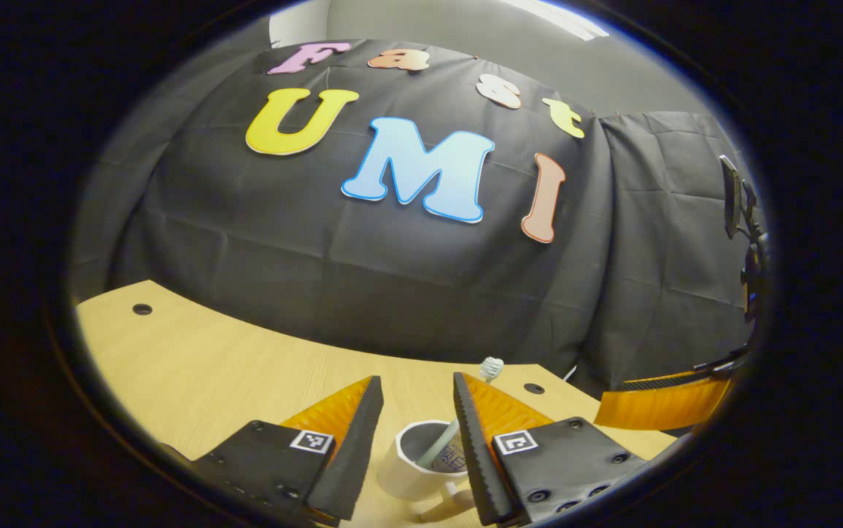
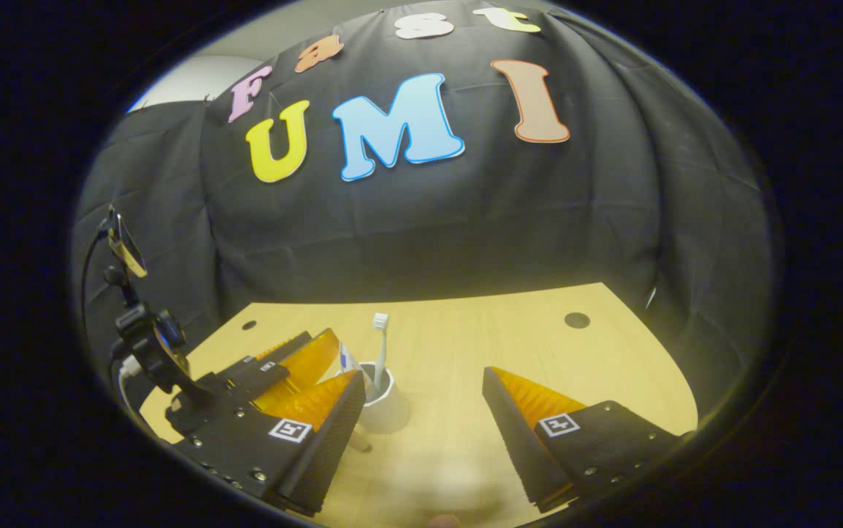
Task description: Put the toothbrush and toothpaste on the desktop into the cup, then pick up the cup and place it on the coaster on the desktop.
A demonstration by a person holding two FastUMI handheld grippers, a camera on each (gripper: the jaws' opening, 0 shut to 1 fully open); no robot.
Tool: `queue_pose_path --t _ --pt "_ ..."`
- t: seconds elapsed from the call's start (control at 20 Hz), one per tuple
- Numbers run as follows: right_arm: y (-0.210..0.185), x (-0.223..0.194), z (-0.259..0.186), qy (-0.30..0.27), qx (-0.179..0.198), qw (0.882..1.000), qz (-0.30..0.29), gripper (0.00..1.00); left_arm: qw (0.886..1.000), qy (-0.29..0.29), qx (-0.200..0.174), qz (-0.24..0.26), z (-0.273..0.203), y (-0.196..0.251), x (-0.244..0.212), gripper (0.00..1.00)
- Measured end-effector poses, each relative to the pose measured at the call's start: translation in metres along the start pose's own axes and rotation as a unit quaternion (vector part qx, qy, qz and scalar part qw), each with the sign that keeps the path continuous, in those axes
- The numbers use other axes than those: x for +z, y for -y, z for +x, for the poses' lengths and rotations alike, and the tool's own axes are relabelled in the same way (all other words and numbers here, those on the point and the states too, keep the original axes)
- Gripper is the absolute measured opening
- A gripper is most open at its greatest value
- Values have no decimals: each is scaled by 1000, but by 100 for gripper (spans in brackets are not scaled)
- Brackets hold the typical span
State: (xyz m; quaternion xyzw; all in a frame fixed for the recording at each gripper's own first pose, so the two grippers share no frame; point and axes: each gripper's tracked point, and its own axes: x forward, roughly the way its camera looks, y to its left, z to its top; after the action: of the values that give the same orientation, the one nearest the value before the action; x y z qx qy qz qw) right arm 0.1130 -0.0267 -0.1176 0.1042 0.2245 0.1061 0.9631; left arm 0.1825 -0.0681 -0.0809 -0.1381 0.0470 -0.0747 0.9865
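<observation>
In the left gripper view, the left hand-held gripper (image 1: 417, 425) hovers with its fingers apart, gripping nothing, above the white ceramic cup (image 1: 421, 469) on the pale wooden worktop (image 1: 208, 367). A pale-handled toothbrush (image 1: 465, 411) stands in the cup, bristles up. In the right gripper view, the right hand-held gripper (image 2: 421, 411) is spread wide and empty, right of the cup (image 2: 384, 407); a toothpaste tube (image 2: 348, 361) leans inside.

The left gripper (image 1: 418, 411) hangs low over the counter (image 1: 208, 367) with its jaws parted, one finger on each side and neither pressing on anything. The right gripper (image 2: 421, 403) sits a little higher, jaws spread wide and holding nothing. In the right gripper view the left gripper (image 2: 296, 367) lies ahead and to the left, angled down.
</observation>
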Motion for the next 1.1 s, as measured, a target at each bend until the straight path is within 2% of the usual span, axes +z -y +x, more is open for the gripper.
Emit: queue_pose_path --t 0.05,0.1,0.25,0.3,0.35,0.45,0.55,0.8,1.1 --pt "-2 -2 -2 -5 -3 1000 -7 96 1000 -3 0 5 -6 0 4 69" --pt "-3 -5 -2 -9 -10 1000 -15 96 1000 -5 3 11 -12 -1 7 71" --pt "-5 -11 -1 -25 -29 999 -35 96 999 -14 10 39 -29 -5 17 86" --pt "-7 -12 -1 -28 -31 998 -39 96 999 -16 10 46 -35 -6 22 80" --pt "-9 -11 0 -29 -33 998 -42 96 998 -20 12 52 -41 -7 24 86" --pt "-14 -13 5 -38 -34 998 -45 96 997 -30 20 63 -50 -13 26 86" --pt "-22 -14 9 -51 -29 998 -38 96 996 -44 22 74 -56 -15 26 99" --pt "-47 -24 22 -99 -37 994 -36 96 995 -61 28 73 -72 -27 31 98" --pt "-65 -60 37 -196 -41 980 -14 96 993 -78 51 71 -87 -53 33 97"
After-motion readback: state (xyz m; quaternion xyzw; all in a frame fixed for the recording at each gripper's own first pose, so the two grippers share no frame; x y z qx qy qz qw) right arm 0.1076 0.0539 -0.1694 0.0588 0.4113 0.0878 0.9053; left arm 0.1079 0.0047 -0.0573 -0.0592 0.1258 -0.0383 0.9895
